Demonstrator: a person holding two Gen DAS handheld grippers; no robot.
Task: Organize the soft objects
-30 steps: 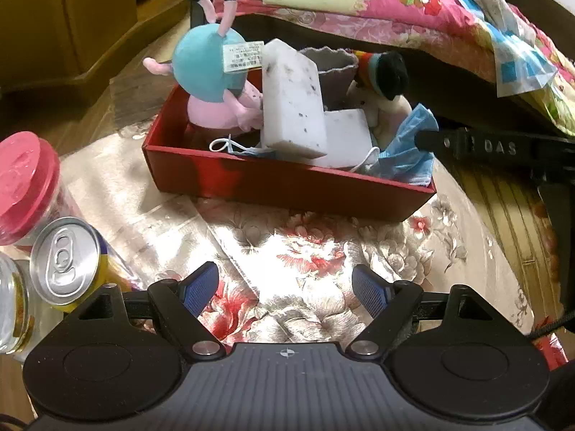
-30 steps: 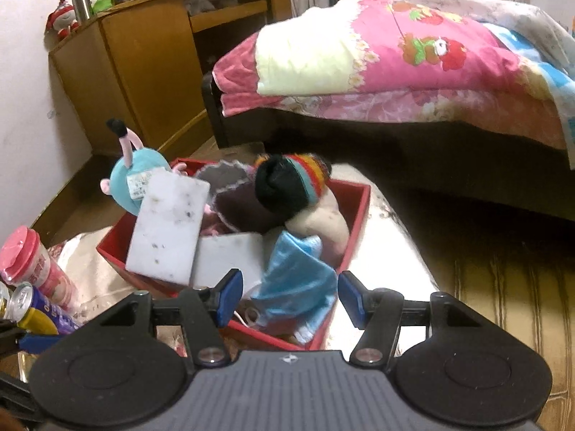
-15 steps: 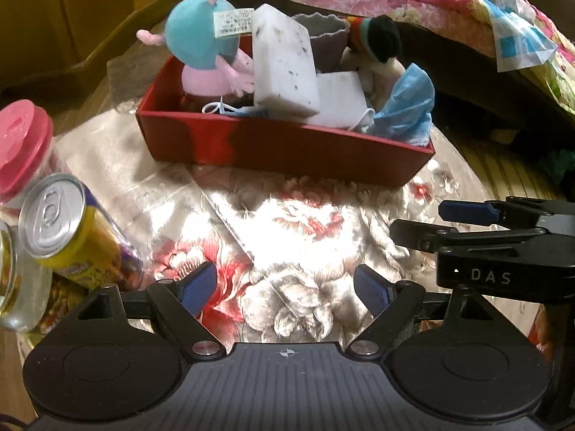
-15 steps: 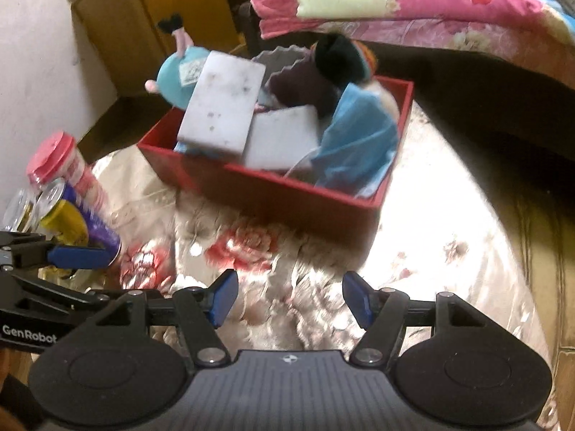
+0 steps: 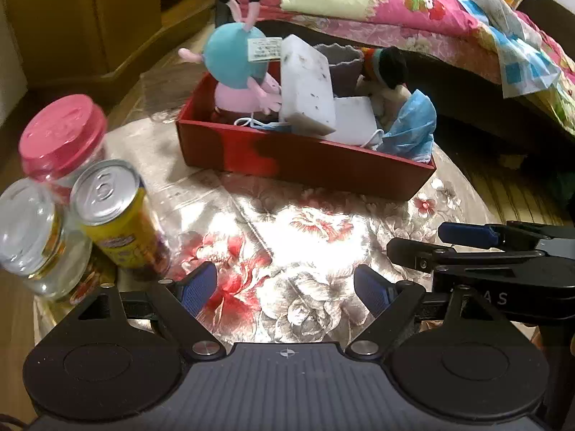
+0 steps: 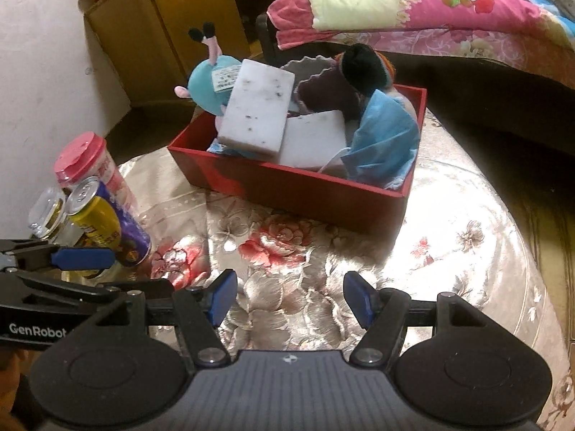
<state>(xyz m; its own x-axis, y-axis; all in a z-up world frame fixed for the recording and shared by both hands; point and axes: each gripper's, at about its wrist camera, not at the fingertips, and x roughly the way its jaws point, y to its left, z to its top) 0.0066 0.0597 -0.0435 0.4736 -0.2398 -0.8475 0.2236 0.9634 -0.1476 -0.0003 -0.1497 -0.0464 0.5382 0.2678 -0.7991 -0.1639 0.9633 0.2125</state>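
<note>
A red box [image 5: 305, 160] [image 6: 298, 190] sits at the far side of the flowered tablecloth. It holds a blue-and-pink plush [image 5: 237, 61] [image 6: 206, 84], a speckled white sponge [image 5: 307, 86] [image 6: 257, 107], a second white sponge [image 5: 350, 118], a blue face mask [image 5: 409, 131] [image 6: 382, 138] and a black-capped doll [image 5: 391, 66] [image 6: 363, 66]. My left gripper [image 5: 285, 285] is open and empty over the cloth, well short of the box. My right gripper [image 6: 289, 300] is open and empty too; it shows from the side in the left wrist view [image 5: 427, 242].
A yellow drink can [image 5: 115, 215] [image 6: 104, 221], a pink-lidded jar [image 5: 61, 136] [image 6: 86, 165] and a clear glass jar [image 5: 34, 233] stand at the left edge of the table. A bed with a pink quilt [image 5: 377, 3] lies behind the box. A wooden cabinet [image 6: 161, 25] stands at back left.
Both grippers have pulled back from the box toward the near side of the table. The right gripper was over the blue mask; now it is low over the cloth. Both stayed open.
</note>
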